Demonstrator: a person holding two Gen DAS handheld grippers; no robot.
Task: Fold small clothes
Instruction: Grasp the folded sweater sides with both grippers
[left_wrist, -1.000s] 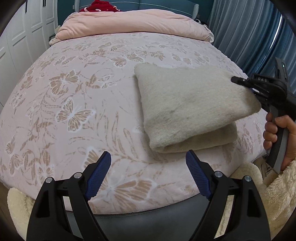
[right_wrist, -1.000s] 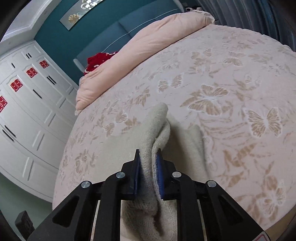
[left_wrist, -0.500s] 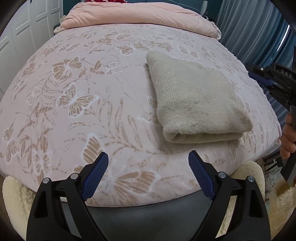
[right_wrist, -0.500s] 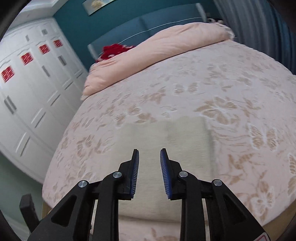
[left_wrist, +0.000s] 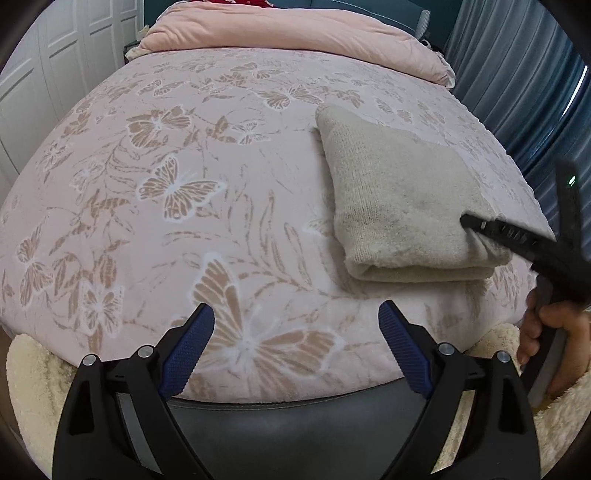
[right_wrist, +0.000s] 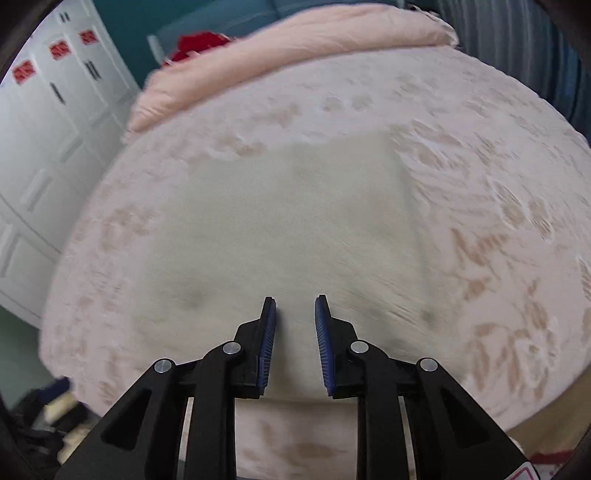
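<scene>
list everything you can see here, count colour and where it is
folded fuzzy beige garment: one, beige, on the bed's right side near the front edge
butterfly-print bedspread: one, pale pink with tan butterflies, covering the bed
rolled pink quilt: one, salmon pink, across the bed's far end
red fabric item: one, red, behind the quilt
panelled wardrobe: one, white with red decals, left of the bed
curtains: blue-grey, right of the bed
fluffy cream fabric: cream, at the bed's near edge
left gripper: black, blue fingers wide open, empty
right gripper: black, fingers narrowly apart above the garment
hand: one, holding the right gripper's handle
</scene>
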